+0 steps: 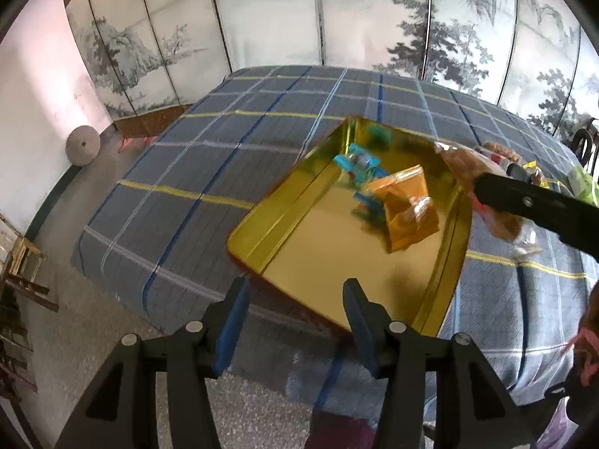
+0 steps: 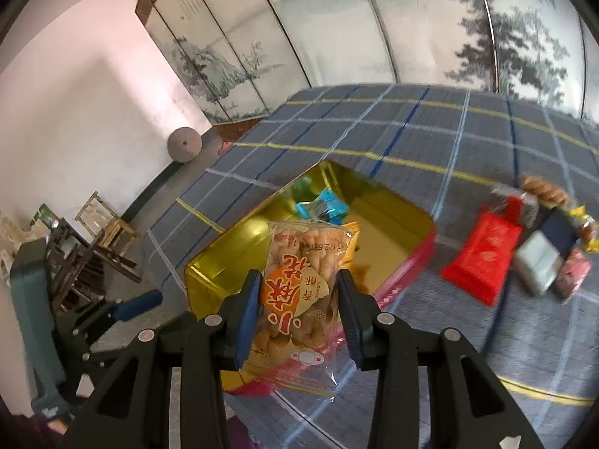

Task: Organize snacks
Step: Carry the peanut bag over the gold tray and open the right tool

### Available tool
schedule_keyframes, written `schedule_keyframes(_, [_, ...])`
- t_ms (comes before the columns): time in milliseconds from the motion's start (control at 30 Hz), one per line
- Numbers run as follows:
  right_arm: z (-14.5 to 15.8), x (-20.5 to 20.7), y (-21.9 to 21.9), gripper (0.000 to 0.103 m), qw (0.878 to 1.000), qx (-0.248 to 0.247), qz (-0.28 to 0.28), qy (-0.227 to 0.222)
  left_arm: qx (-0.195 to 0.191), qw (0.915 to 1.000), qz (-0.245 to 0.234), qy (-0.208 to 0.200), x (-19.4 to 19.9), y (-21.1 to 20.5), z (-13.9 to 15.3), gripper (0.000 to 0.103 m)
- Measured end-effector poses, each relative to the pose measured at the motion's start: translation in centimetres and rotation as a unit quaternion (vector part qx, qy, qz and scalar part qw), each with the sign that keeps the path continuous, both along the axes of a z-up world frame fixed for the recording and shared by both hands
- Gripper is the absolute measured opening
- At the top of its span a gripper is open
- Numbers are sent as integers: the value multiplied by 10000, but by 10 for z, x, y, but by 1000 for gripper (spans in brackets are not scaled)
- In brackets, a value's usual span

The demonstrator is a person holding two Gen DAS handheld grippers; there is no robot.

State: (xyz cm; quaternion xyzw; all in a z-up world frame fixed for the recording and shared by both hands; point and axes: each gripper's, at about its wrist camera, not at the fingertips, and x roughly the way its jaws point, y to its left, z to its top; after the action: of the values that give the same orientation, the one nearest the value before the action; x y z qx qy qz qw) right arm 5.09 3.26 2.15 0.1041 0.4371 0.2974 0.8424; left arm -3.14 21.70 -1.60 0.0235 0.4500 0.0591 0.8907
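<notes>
Clamped between the blue pads of the right gripper (image 2: 297,312) is a clear packet of fried dough twists (image 2: 299,299), carried above the near corner of the gold tin (image 2: 209,265) on the plaid-covered table (image 2: 411,131). That packet looks light and crinkly, its film likely slippery and its contents brittle, so I'd judge a hold across the middle, as now, wise, and a hard squeeze risky. Inside the tin lie a blue-wrapped snack (image 2: 324,205) and an orange packet (image 1: 406,205). Off to the right, a red packet (image 2: 485,258) and other loose snacks wait on the cloth, well apart from the tin. On the other side, the left gripper (image 1: 295,314) hangs near the tin's edge, jaws apart, holding nothing.
</notes>
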Motion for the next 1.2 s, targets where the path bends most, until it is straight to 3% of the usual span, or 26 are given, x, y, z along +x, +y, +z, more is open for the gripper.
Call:
schedule_keyframes(100, [-4,6,12,37,9999,56,37,149,58,9998,85,157,-3,6,-4,64])
schedule_keyframes(267, [-9,15,35,37,9994,19,156,297,12,9998,202,-9,-14,12,4,73])
schedule_keyframes(433, [-16,26,55,37,9989,-10,209,415,-179,9991,336,-195,-23,19,17,73])
schedule_keyframes(567, [-25,33,67,37,9985,-121,203,486,-41,9991,196,-366,-31,17,23,73])
schedule_keyframes(800, [-33,43,79,38,9986,-294,184,398,-548,9979,187,-303,-30,25,19,73])
schedule_keyframes(867, [-30,42,72,40,9992,-85,151,361,-643,9976,120,-219,-29,24,18,73])
schedule_keyframes(1067, [-15,31,14,43,9982,535,-228,172,-332,9993,-44,-170,-29,6,16,73])
schedule_keyframes(1200, [-16,12,-38,43,9983,215,-539,-81,-111,9992,-296,-238,-30,-13,18,73])
